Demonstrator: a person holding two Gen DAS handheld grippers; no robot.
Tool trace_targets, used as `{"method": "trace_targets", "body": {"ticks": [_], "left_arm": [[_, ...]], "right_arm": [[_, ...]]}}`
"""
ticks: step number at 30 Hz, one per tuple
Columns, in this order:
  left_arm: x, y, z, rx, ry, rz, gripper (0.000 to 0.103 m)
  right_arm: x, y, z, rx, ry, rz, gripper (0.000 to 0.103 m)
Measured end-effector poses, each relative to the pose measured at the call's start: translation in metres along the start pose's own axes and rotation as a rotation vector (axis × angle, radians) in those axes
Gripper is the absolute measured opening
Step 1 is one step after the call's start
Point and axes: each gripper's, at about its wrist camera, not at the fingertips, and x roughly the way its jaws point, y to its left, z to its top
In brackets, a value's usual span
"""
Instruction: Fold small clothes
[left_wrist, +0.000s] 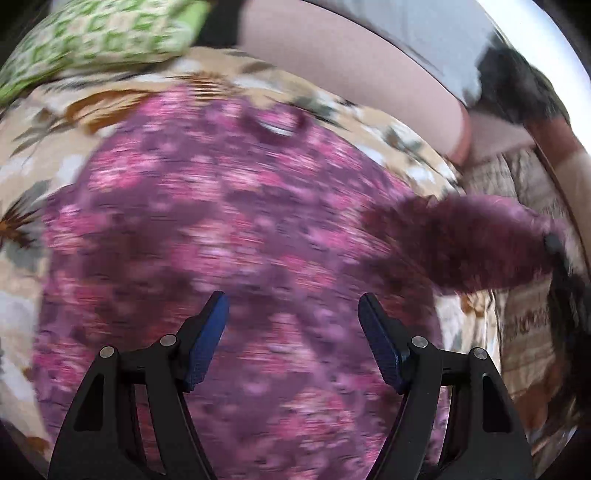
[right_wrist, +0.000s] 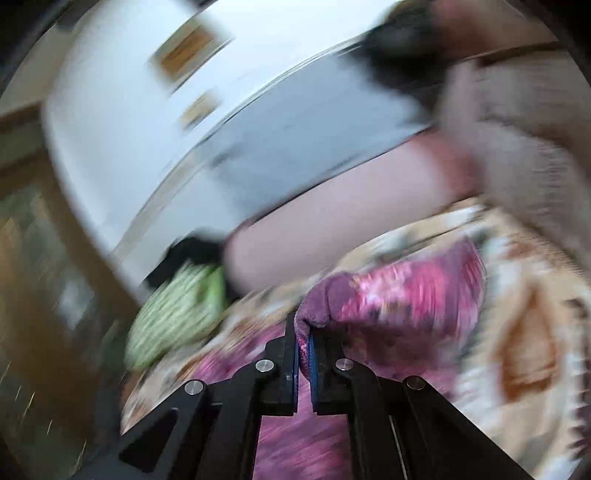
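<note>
A small purple and pink floral garment (left_wrist: 221, 229) lies spread on a beige flowered bedsheet (left_wrist: 48, 122), neckline at the far side. My left gripper (left_wrist: 291, 310) hovers open and empty over the garment's near half. The garment's right sleeve (left_wrist: 461, 240) is lifted and pulled toward the right edge of the left wrist view. In the right wrist view my right gripper (right_wrist: 303, 332) is shut on that sleeve's cuff (right_wrist: 317, 299), with the garment (right_wrist: 406, 291) trailing beyond it. Both views are motion-blurred.
A green patterned pillow (left_wrist: 99, 40) lies at the far left of the bed; it also shows in the right wrist view (right_wrist: 173, 317). A pink bolster (left_wrist: 351, 74) runs along the far edge. A beige knitted cloth (left_wrist: 509, 177) lies at the right.
</note>
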Motion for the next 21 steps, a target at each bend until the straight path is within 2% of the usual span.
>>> {"method": "trace_targets", "body": {"ticks": [2, 5, 6, 7, 9, 10, 12, 14, 15, 16, 17, 19, 21], "left_arm": [[-0.006, 0.022, 0.002, -0.032, -0.011, 0.018, 0.073], [-0.009, 0.055, 0.0, -0.099, -0.006, 0.015, 0.073], [-0.007, 0.064, -0.002, -0.118, 0.003, 0.011, 0.073], [-0.004, 0.07, -0.004, -0.13, 0.014, 0.009, 0.073], [0.003, 0.078, -0.008, -0.144, 0.041, 0.004, 0.073], [0.007, 0.079, -0.01, -0.153, 0.051, -0.005, 0.073], [0.01, 0.08, -0.012, -0.171, 0.062, -0.055, 0.073], [0.011, 0.078, -0.012, -0.175, 0.067, -0.1, 0.073], [0.012, 0.074, -0.011, -0.169, 0.072, -0.125, 0.073], [0.013, 0.071, -0.01, -0.163, 0.079, -0.134, 0.073], [0.015, 0.066, -0.009, -0.152, 0.091, -0.14, 0.073], [0.017, 0.058, -0.008, -0.136, 0.102, -0.143, 0.073], [0.017, 0.043, -0.005, -0.086, 0.1, -0.134, 0.073]], "right_arm": [[0.024, 0.026, -0.031, -0.021, 0.113, 0.095, 0.004], [0.053, 0.063, -0.078, -0.098, 0.292, 0.171, 0.004], [0.068, 0.075, -0.097, -0.146, 0.402, 0.19, 0.004], [0.077, 0.08, -0.114, -0.178, 0.476, 0.181, 0.004], [0.097, 0.078, -0.139, -0.201, 0.596, 0.101, 0.005], [0.104, 0.07, -0.141, -0.174, 0.631, 0.1, 0.005], [0.102, 0.057, -0.14, -0.092, 0.667, 0.161, 0.008], [0.091, 0.055, -0.14, -0.063, 0.687, 0.255, 0.039], [0.084, 0.054, -0.141, -0.086, 0.694, 0.271, 0.073], [0.082, 0.056, -0.142, -0.107, 0.694, 0.264, 0.087], [0.077, 0.055, -0.143, -0.137, 0.701, 0.265, 0.087], [0.065, 0.054, -0.139, -0.166, 0.713, 0.321, 0.086], [0.046, 0.042, -0.123, -0.158, 0.636, 0.297, 0.085]]}}
